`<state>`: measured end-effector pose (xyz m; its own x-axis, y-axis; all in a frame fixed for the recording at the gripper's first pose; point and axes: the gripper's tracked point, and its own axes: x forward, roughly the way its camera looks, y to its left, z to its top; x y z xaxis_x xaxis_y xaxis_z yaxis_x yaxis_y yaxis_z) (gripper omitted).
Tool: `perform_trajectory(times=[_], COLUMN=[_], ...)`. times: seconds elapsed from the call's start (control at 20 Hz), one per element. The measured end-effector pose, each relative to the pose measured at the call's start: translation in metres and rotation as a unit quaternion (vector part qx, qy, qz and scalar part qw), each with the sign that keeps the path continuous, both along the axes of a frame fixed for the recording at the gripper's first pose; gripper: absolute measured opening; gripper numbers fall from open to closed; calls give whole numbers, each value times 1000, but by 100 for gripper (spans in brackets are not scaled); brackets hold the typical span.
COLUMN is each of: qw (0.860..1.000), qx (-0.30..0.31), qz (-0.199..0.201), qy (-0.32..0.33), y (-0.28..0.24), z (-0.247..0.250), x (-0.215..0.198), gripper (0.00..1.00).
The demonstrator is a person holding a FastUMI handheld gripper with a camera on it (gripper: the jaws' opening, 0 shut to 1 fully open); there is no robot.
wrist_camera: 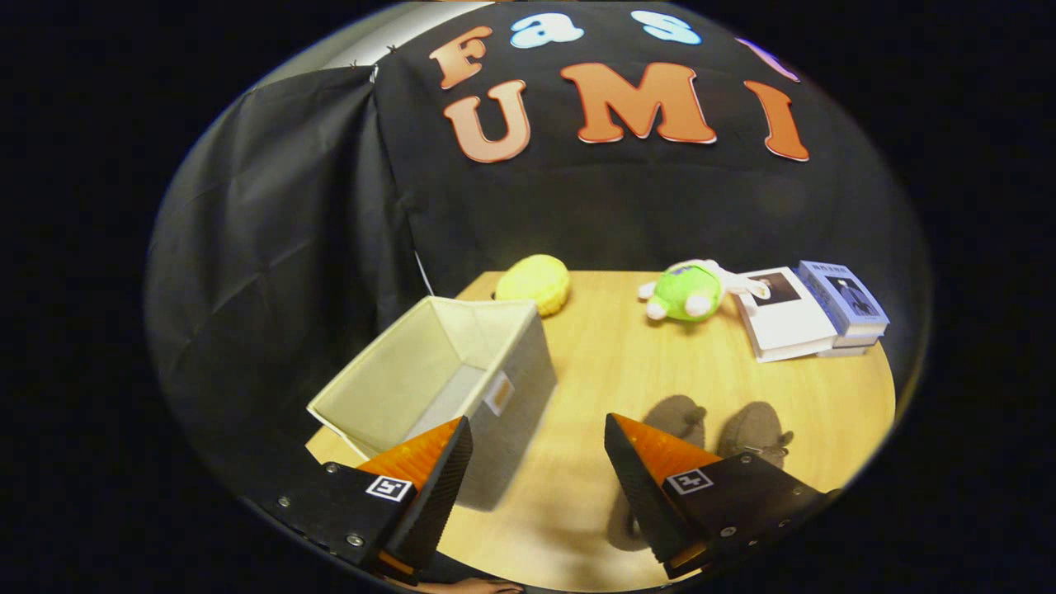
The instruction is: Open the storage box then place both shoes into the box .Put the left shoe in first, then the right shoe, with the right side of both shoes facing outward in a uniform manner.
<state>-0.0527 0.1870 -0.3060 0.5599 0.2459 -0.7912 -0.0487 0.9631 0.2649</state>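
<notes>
Gripper view, one entry: gripper held above a wooden table, fingers spread wide with nothing between them but bare tabletop. Storage box, pale fabric, open at the top with its inside bare, lies ahead and to the left, its near corner partly behind the left finger; a small label patch sits on the side wall facing the fingers. Two shoes, dark grey-brown, stand side by side just beyond the right finger, the nearer one partly hidden by it; long axes run roughly away from the gripper, though which end is toe or heel cannot be told, nor which shoe is the left. Governing relation, by judgement: shoes lie right of the claw, box lies left, so any carry goes across the open gap from right to left. Box reads as already open; neither shoe is in it yet. Further back, well apart from the fingers: yellow plush, green plush toy, stacked books
</notes>
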Motion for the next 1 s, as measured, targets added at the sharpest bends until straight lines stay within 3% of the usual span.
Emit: perform_trajectory(times=[0.3, 0.45, 0.65, 1.0], qw=[996, 991, 985, 978], qx=[-32, -17, 7, -25], qz=[-38, -64, -93, -114], qy=[78, 112, 147, 174], y=[-64, -75, -82, -89], z=[-53, -71, -95, -133], x=[-41, -53, -52, -34], gripper=[95, 90, 79, 65])
